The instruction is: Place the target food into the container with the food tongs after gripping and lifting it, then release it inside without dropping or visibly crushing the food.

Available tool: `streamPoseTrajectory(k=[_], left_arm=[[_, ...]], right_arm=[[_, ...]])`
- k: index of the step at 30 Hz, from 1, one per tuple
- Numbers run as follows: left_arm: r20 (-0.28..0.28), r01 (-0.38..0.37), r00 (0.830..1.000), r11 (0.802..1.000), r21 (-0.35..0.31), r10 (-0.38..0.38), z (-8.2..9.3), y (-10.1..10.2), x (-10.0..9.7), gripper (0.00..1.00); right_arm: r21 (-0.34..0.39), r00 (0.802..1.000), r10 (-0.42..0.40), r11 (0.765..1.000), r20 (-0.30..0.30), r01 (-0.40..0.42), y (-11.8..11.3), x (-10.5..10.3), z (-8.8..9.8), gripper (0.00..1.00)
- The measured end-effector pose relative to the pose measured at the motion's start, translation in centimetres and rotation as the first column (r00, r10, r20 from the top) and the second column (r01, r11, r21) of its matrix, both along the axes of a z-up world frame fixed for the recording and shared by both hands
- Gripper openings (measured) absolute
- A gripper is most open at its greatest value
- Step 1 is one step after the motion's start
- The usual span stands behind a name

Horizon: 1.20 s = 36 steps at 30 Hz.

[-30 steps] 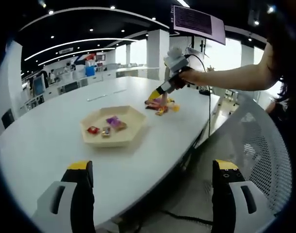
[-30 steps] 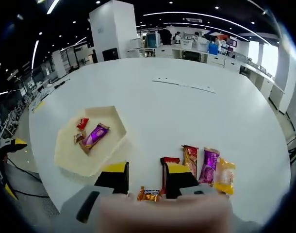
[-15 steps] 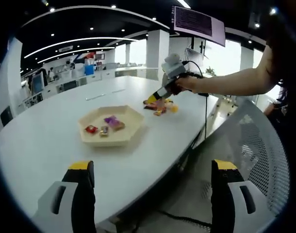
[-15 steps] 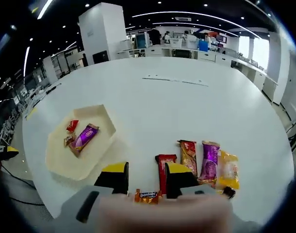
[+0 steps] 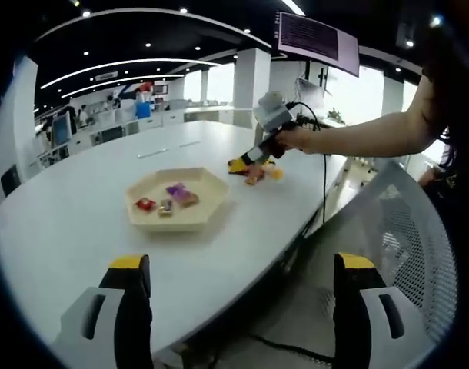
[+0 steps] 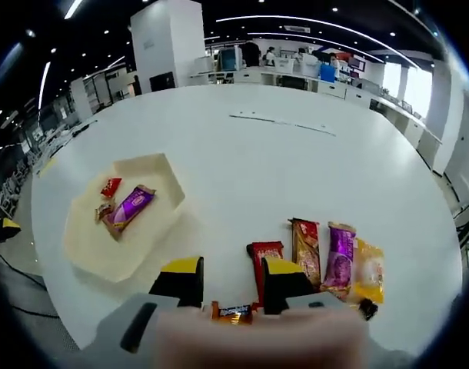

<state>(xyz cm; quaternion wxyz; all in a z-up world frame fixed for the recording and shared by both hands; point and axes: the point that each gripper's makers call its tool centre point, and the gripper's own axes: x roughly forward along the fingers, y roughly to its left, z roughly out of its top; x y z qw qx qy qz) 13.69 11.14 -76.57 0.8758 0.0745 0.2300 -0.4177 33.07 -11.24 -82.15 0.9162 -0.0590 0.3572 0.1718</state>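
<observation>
The right gripper (image 6: 228, 286), jaws narrowly apart, is hovering over the orange candy (image 6: 234, 311) on the table (image 6: 242, 154), apparently unclamped. Next: closing gently, lifting toward the tray (image 6: 161, 165). The left gripper (image 5: 238, 300) is idling wide open.

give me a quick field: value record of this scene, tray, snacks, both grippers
tray: hexagonal, cream, on white table
in tray: purple bar, small red packet, one more small wrapped piece
loose snacks: red bar, brown-red bar, purple packet, yellow packet, side by side on table
orange candy: between right gripper's jaws, contact unclear
right gripper: over loose snacks
left gripper: jaws wide apart, empty, off the table edge
</observation>
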Motion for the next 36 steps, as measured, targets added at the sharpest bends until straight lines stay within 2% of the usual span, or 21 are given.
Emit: streamPoseTrajectory(k=[5, 8, 12, 21, 28, 32, 34, 36], left_arm=[[-0.008, 0.004, 1.000, 1.000, 0.001, -0.004, -0.10, -0.09, -0.10, 0.94], [-0.016, 0.008, 1.000, 1.000, 0.002, -0.008, -0.20, -0.15, -0.22, 0.94], [-0.016, 0.014, 1.000, 1.000, 0.009, -0.014, -0.30, -0.22, -0.33, 0.94], [-0.016, 0.006, 1.000, 1.000, 0.006, -0.006, -0.26, -0.09, -0.23, 0.93], [-0.016, 0.000, 1.000, 1.000, 0.002, 0.000, -0.17, -0.09, -0.20, 0.92], [-0.019, -0.001, 1.000, 1.000, 0.003, 0.001, -0.23, -0.04, -0.22, 0.91], [-0.023, -0.003, 1.000, 1.000, 0.028, 0.003, -0.56, 0.17, -0.22, 0.88], [-0.028, -0.002, 1.000, 1.000, 0.020, 0.003, -0.52, 0.05, -0.27, 0.88]], right_arm=[[-0.020, 1.000, 0.008, 1.000, 0.001, -0.008, -0.03, 0.12, -0.23, 0.28], [-0.070, 0.998, 0.063, 0.996, 0.029, -0.061, 0.39, 0.11, -0.19, 0.27], [-0.082, 0.998, 0.060, 0.995, 0.030, -0.057, 0.36, 0.48, -0.21, 0.24], [-0.046, 0.999, 0.028, 0.999, 0.028, -0.027, -0.17, 0.86, -0.09, 0.20], [0.013, 0.999, 0.000, 1.000, 0.040, 0.000, -0.52, 0.88, 0.15, 0.19], [0.013, 0.999, 0.008, 1.000, 0.043, -0.009, -0.29, 0.74, 0.26, 0.19], [0.012, 0.999, 0.012, 1.000, 0.044, -0.013, -0.23, 0.70, 0.34, 0.19], [0.009, 0.999, 0.014, 1.000, 0.042, -0.014, -0.22, 0.67, 0.38, 0.19]])
